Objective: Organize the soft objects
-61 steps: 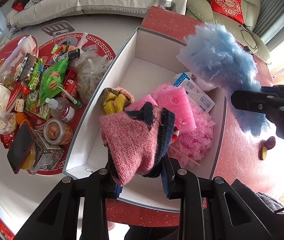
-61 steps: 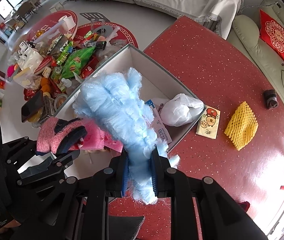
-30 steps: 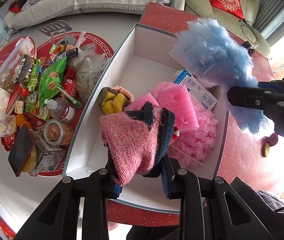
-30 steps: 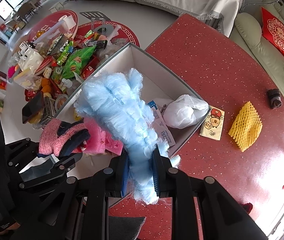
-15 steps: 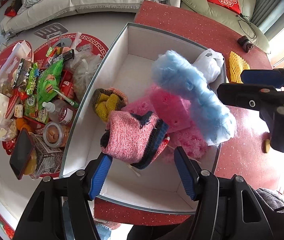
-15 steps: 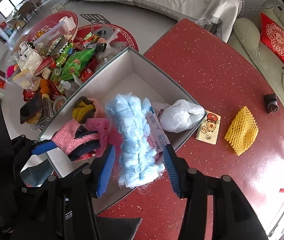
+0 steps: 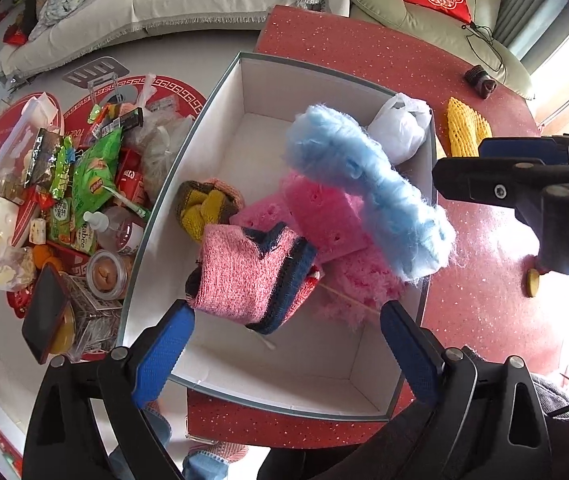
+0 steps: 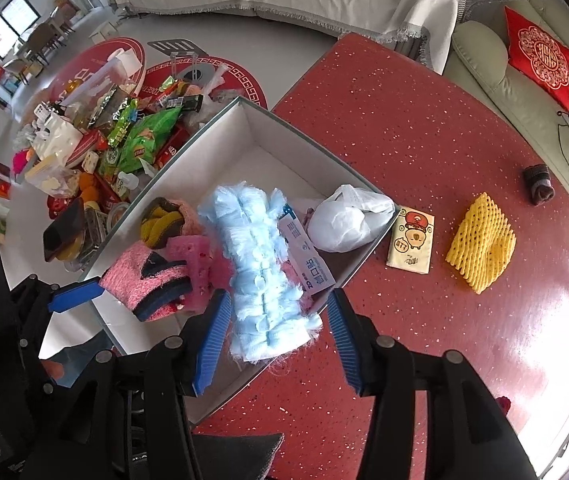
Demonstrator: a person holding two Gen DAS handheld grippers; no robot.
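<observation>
With both sets of jaws just opened wide and gripping nothing, the left gripper [image 7: 284, 336] hangs over the pink knitted sock [image 7: 250, 272] and the right gripper [image 8: 276, 328] over the blue fluffy duster head [image 8: 262, 276], both in the white box's [image 7: 220, 92] near end. Light, limp, compressible things: pinch mid-bulk, since loose fibres would slip.

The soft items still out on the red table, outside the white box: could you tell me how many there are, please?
3: a tissue pack beside the box, a yellow foam net right of it, and a dark rolled sock near the sofa. Others may be out of view.
</observation>
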